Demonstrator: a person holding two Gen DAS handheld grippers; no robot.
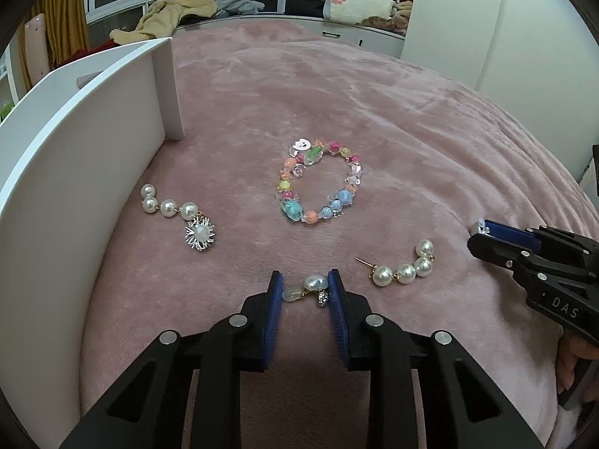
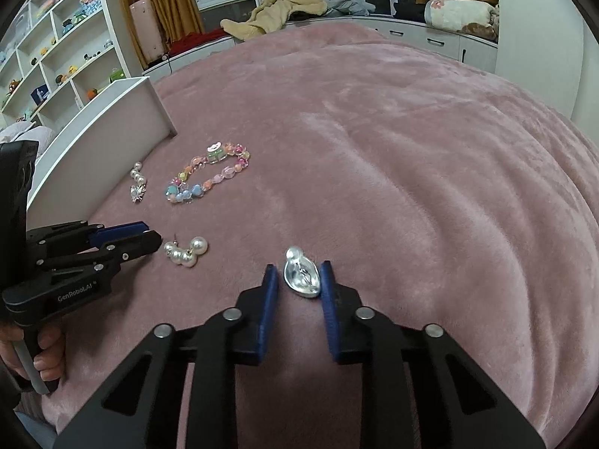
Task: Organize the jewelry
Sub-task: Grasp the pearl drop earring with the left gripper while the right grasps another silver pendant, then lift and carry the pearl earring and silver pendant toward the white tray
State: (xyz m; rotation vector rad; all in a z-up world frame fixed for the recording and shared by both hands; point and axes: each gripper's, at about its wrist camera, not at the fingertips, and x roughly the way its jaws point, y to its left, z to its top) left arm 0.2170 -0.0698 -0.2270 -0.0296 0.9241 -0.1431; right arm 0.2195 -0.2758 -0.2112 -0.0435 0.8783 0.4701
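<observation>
On the pink blanket (image 1: 374, 112), my left gripper (image 1: 305, 286) is open, its blue fingertips on either side of a small pearl-and-crystal earring (image 1: 310, 290). My right gripper (image 2: 297, 278) is open around a silver shell-shaped earring (image 2: 302, 275); it also shows from the side in the left wrist view (image 1: 483, 234). A pearl hoop earring (image 1: 404, 263) lies between the grippers. A colourful bead bracelet (image 1: 318, 183) lies in the middle. A pearl strand with a starburst pendant (image 1: 183, 217) lies by the white box (image 1: 75, 142).
The white box (image 2: 112, 127) stands open at the left. White shelves (image 2: 48, 37) with small items are behind it. Yellow clothing (image 2: 284, 7) and a pillow (image 2: 456, 11) lie on the window bench at the far side.
</observation>
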